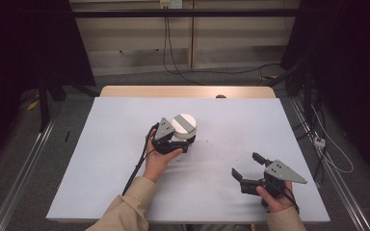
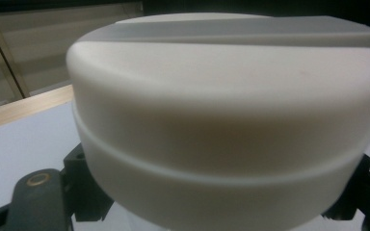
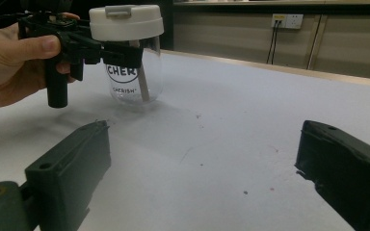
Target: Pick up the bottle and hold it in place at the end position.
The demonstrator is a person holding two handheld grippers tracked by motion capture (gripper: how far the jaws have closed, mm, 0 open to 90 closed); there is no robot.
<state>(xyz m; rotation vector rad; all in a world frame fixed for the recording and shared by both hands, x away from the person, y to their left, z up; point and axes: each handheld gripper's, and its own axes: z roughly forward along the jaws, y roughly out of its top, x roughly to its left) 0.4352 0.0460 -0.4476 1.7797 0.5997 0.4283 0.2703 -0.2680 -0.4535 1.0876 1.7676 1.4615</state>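
1. Nearest the camera, in the left gripper view, a white lid (image 2: 224,120) with a grey strip across its top is seen looming just above the jaws, whose black tips are seen at either side below its rim.
2. That lid is seen to close a clear jar (image 3: 134,77) with dark lettering on its wall; the jar is stood upright on the pale sheet (image 1: 125,144) that covers the table, a little left of the sheet's middle in the high view.
3. The jar is gripped by the left gripper (image 3: 120,54) just under the lid: in the right gripper view the black jaws are seen clamped level around the glass, one at each side, pressed against the wall.
4. The left gripper is held by the person's left hand (image 1: 156,161), which is seen reaching in from the near edge in a beige sleeve (image 1: 125,207).
5. The right gripper (image 1: 244,166) is held well apart from the jar, low over the sheet towards the near right corner, with its jaws spread wide and nothing between them.
6. In the right gripper view the bare sheet is seen between those two open jaws, and the jar is seen farther off at upper left.
7. A wooden table edge (image 1: 188,91) is seen beyond the far side of the sheet.
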